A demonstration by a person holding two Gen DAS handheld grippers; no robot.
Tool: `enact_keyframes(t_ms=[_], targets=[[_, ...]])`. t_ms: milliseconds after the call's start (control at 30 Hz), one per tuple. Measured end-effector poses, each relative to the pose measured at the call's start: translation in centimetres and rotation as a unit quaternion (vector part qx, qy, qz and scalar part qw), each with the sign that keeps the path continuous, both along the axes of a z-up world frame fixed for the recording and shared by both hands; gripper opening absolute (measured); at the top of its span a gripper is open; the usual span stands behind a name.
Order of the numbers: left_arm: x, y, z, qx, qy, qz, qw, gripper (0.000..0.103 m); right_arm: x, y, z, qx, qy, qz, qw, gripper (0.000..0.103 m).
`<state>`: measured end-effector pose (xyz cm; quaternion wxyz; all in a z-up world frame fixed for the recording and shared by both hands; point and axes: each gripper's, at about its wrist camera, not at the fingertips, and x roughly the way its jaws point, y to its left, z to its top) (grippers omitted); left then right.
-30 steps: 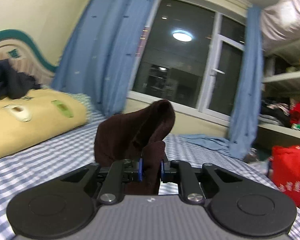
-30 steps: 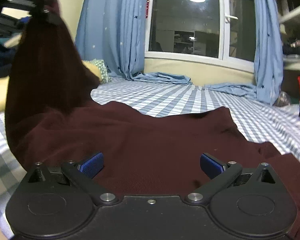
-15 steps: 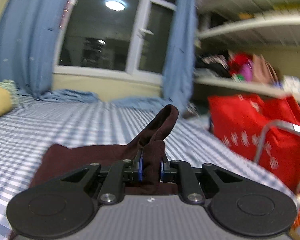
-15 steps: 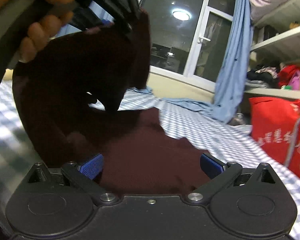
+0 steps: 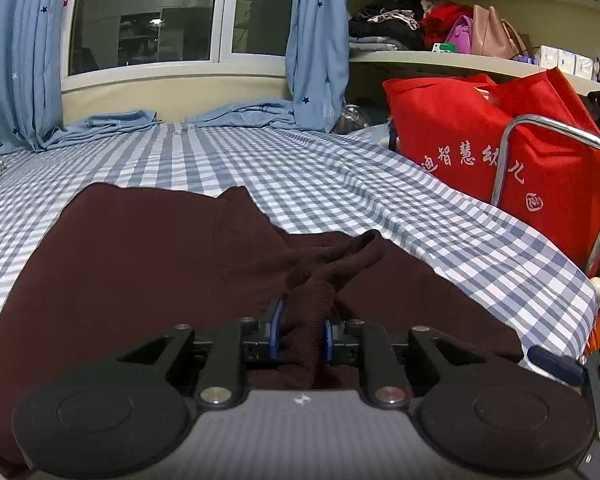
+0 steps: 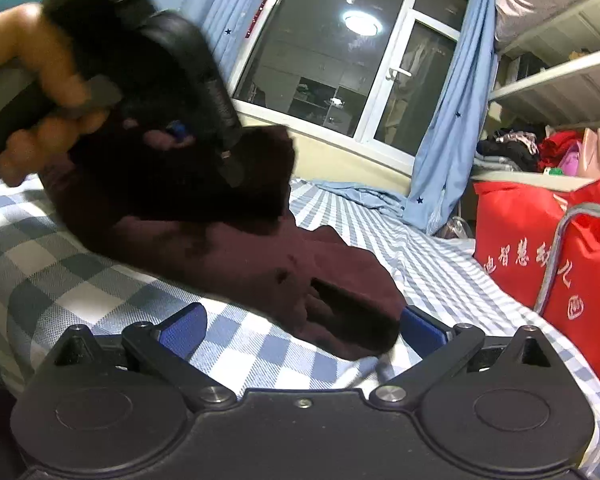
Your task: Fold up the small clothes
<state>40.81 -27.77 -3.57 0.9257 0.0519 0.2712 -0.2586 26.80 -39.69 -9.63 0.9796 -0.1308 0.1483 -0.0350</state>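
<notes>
A dark maroon garment (image 5: 140, 248) lies spread on the blue checked bedsheet (image 5: 340, 184). A bunched ribbed edge of it sits between the blue pads of my left gripper (image 5: 302, 338), low over the cloth. The jaws are opening, and the pads still touch the fabric. In the right wrist view a person's hand (image 6: 48, 64) carries that gripper at the upper left, with the garment (image 6: 252, 256) draped down from it, blurred. My right gripper (image 6: 300, 330) stands wide open just above the sheet. A corner of the garment reaches in between its fingers near the right pad, not gripped.
A red bag (image 5: 480, 140) with white characters stands to the right behind a metal bed rail (image 5: 560, 128). Blue curtains (image 5: 316, 40) hang by the dark window (image 5: 148, 12) at the bed's far end. Shelves (image 5: 440, 60) with clothes and bags run along the right wall.
My left gripper swung right and sank, bringing the lifted fabric down onto the spread garment. My right gripper slid from over the garment to its edge, above the bare sheet.
</notes>
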Motion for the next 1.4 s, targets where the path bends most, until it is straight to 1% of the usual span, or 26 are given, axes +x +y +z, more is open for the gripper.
enact_keyframes(t_ms=[33,67,100,167,233,300,400,467,500,600,733,833,900,1000,1067,1133,1200,1233,1267,1300,1367,1400], targets=[[-0.2,0.3,0.0,-0.002,0.002,-0.002,1.0000,0.026,-0.1,-0.3,0.0,0.007,0.000,-0.002,1.000,0.103],[-0.3,0.7,0.1,-0.008,0.008,-0.009,0.9999,0.044,-0.2,-0.5,0.1,0.013,0.002,-0.005,1.000,0.103],[-0.5,1.1,0.1,-0.022,0.019,-0.017,0.9995,0.058,-0.2,-0.6,0.2,0.018,0.004,-0.008,1.000,0.103],[-0.9,1.6,0.2,-0.039,0.025,-0.025,0.9986,0.067,-0.4,-1.0,0.3,0.028,0.006,-0.012,1.000,0.103],[-1.8,1.8,0.4,-0.034,0.014,-0.035,0.9987,0.074,-0.6,-1.4,0.4,0.038,0.009,-0.015,0.999,0.103],[-2.8,2.2,1.0,-0.030,0.002,-0.038,0.9988,0.086,-0.8,-1.6,0.6,0.044,0.010,-0.018,0.999,0.103],[-4.6,3.3,2.0,-0.034,-0.017,-0.042,0.9984,0.096,-1.3,-2.0,0.8,0.048,0.008,-0.023,0.999,0.103],[-5.8,4.2,2.7,-0.029,-0.034,-0.039,0.9982,0.100,-1.6,-2.2,1.1,0.051,0.004,-0.025,0.998,0.103],[-6.4,4.7,3.0,-0.026,-0.043,-0.036,0.9981,0.102,-1.7,-2.3,1.2,0.054,0.001,-0.026,0.998,0.103],[-8.1,6.4,4.1,-0.020,-0.063,-0.015,0.9977,0.102,-2.0,-2.6,1.7,0.071,-0.005,-0.025,0.997,0.103],[-9.7,9.3,4.8,-0.019,-0.074,0.032,0.9965,0.102,-1.7,-3.1,2.6,0.115,-0.007,-0.011,0.993,0.103],[-10.0,10.9,4.4,0.009,-0.089,0.072,0.9934,0.102,-1.3,-3.3,3.3,0.157,-0.007,0.011,0.988,0.103],[-9.6,11.4,3.7,0.036,-0.089,0.093,0.9910,0.102,-0.5,-3.6,4.0,0.195,-0.001,0.036,0.980,0.103],[-8.7,11.7,2.5,0.066,-0.089,0.110,0.9878,0.102,1.5,-4.3,5.0,0.267,0.010,0.072,0.961,0.102],[-7.9,12.0,1.8,0.076,-0.082,0.119,0.9866,0.102,3.0,-4.9,5.6,0.305,0.020,0.089,0.948,0.101],[-7.2,12.2,1.2,0.066,-0.069,0.127,0.9873,0.102,5.2,-5.3,6.0,0.337,0.040,0.100,0.935,0.096],[-6.6,12.4,0.8,0.057,-0.061,0.134,0.9875,0.102,7.5,-5.7,6.3,0.357,0.060,0.100,0.927,0.092],[-6.4,12.5,0.7,0.057,-0.059,0.138,0.9870,0.102,8.8,-6.0,6.4,0.368,0.070,0.097,0.922,0.087],[-6.2,12.5,0.5,0.059,-0.059,0.141,0.9866,0.100,9.9,-6.3,6.6,0.376,0.076,0.098,0.918,0.080],[-6.0,12.5,0.4,0.063,-0.061,0.141,0.9861,0.098,10.9,-6.4,6.6,0.381,0.081,0.098,0.916,0.076],[-5.8,12.2,0.1,0.075,-0.066,0.140,0.9851,0.094,13.0,-6.6,6.7,0.380,0.097,0.086,0.916,0.062],[-5.6,12.1,0.0,0.080,-0.067,0.137,0.9851,0.093,14.0,-6.6,6.6,0.380,0.106,0.083,0.915,0.060]])
